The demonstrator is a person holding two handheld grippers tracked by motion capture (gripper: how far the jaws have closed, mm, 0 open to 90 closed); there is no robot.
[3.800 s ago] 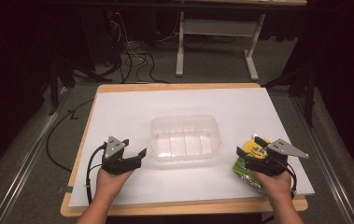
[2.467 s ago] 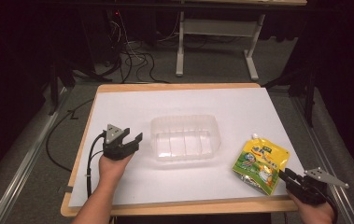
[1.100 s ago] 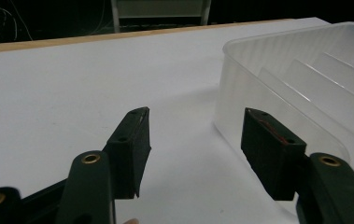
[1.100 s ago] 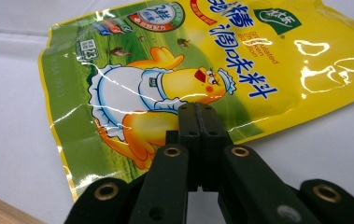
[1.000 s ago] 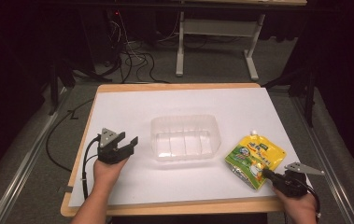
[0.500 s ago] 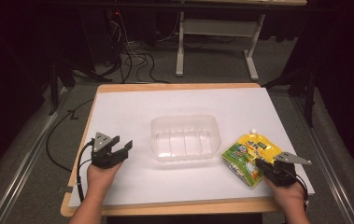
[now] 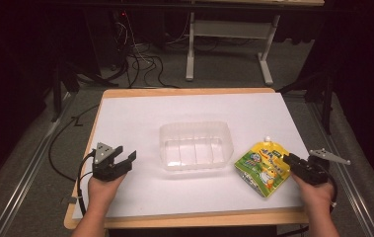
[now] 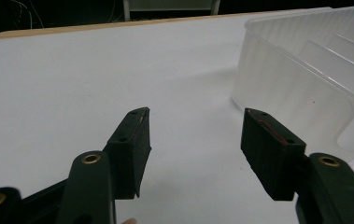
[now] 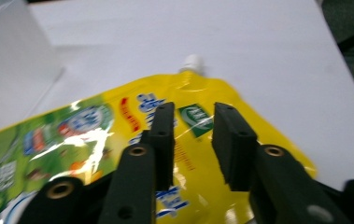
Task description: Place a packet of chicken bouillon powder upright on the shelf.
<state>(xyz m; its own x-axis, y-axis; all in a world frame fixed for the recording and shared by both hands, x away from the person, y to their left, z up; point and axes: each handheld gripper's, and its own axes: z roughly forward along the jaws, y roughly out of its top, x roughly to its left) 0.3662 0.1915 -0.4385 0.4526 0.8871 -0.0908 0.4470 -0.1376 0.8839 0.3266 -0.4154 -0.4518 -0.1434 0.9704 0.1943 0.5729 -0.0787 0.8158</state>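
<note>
Item one, the table (image 7: pixel 140 106): white sheet on a wooden board, filling the middle of the high view.

Item two, the clear plastic tub (image 7: pixel 195 145): centre of the frame, empty as far as I could see, ribbed floor.

Item three, the yellow-green spouted pouch (image 7: pixel 262 167): lower right of the frame, flat on the sheet just beside the tub, white cap pointing away from me.

Item four, my right gripper (image 7: pixel 290 159): at the pouch's right edge, hand entering from the bottom right, held low and nearly level. Its jaws had just been opening; in the right gripper view (image 9: pixel 191 122) they stood partly apart above the pouch's printed face, pressing on nothing.

Item five, my left gripper (image 7: pixel 125 156): lower left, well apart from the pouch, pointed at the tub's left wall, jaws wide and empty.

Risk noted: I judged the slick, floppy film could slide or buckle under a flat approach, nudging the pouch against the tub rather than into a grip.
</note>
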